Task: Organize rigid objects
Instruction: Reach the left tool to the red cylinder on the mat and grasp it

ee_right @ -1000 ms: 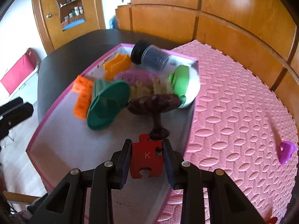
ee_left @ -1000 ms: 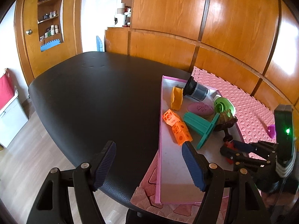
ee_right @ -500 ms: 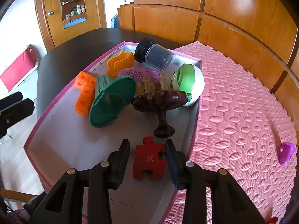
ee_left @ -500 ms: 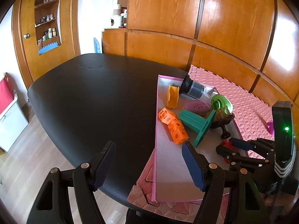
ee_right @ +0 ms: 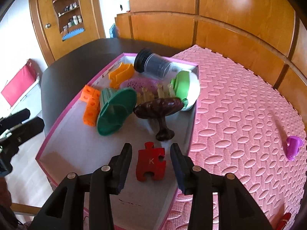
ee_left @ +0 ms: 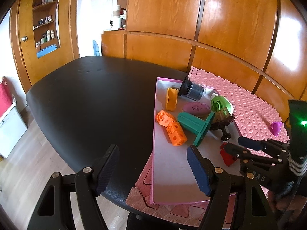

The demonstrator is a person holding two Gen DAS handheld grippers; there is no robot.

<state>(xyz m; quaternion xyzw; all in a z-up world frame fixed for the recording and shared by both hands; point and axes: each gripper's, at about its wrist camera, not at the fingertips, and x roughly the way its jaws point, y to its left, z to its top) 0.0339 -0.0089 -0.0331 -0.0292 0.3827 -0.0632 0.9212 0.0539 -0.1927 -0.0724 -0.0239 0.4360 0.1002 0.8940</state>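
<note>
We're opening the right gripper (ee_right: 151,162); the red K puzzle piece (ee_right: 151,162) is lying flat on the box floor between the pads, neither pad touching it. We're treating this as the release step: keep widening evenly, then back out along the fingers so no pad is dragging the piece.

The left gripper (ee_left: 152,169) is hanging open and empty over the table edge (ee_left: 80,115), beside the pink-rimmed box (ee_left: 155,115).

Clearance: the brown stemmed dish (ee_right: 159,109) is standing just beyond the piece, the right box wall (ee_right: 189,145) is near the right pad. Open room is lying toward the near end of the box. The purple piece (ee_right: 292,147) is sitting well apart on the pink mat (ee_right: 239,115), likely next.
</note>
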